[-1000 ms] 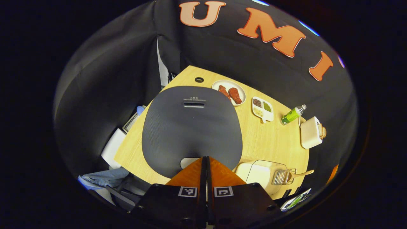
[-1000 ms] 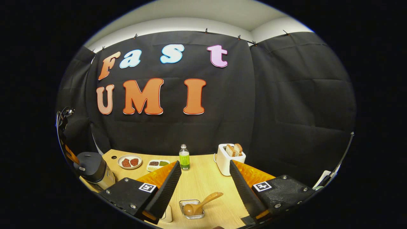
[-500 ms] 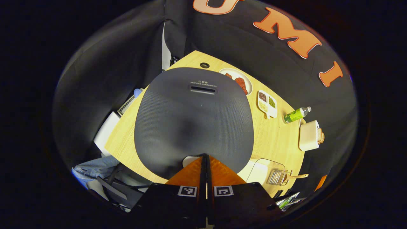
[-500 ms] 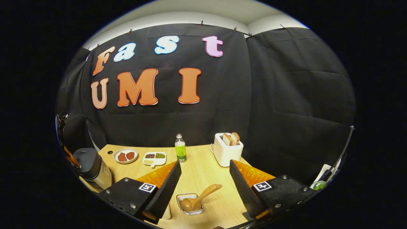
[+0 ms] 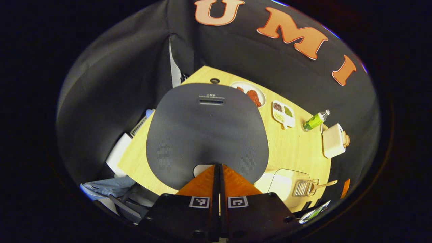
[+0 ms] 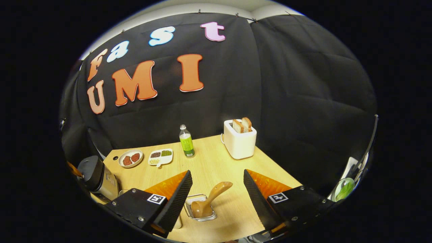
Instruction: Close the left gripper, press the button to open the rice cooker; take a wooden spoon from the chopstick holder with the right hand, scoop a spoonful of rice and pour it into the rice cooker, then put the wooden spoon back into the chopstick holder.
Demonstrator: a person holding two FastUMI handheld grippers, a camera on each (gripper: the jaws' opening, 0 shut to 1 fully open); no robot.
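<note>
In the left gripper view the dark grey rice cooker is seen from above, its lid covering the pot. My left gripper is shut, its tips over the white button at the lid's near edge; contact cannot be told. A wooden spoon leans in the wire chopstick holder, beside a clear rice box. In the right gripper view my right gripper is open above and apart from the wooden spoon, which stands in the holder. The rice cooker sits at far left.
On the wooden table stand a white toaster with bread, a green bottle, a plate of meat and a divided dish of grains, all along the back. Black cloth walls close in behind the table.
The left gripper dipped closer to the lid, then drew back a little, staying shut. The right gripper tilted down and moved nearer the spoon, still open.
</note>
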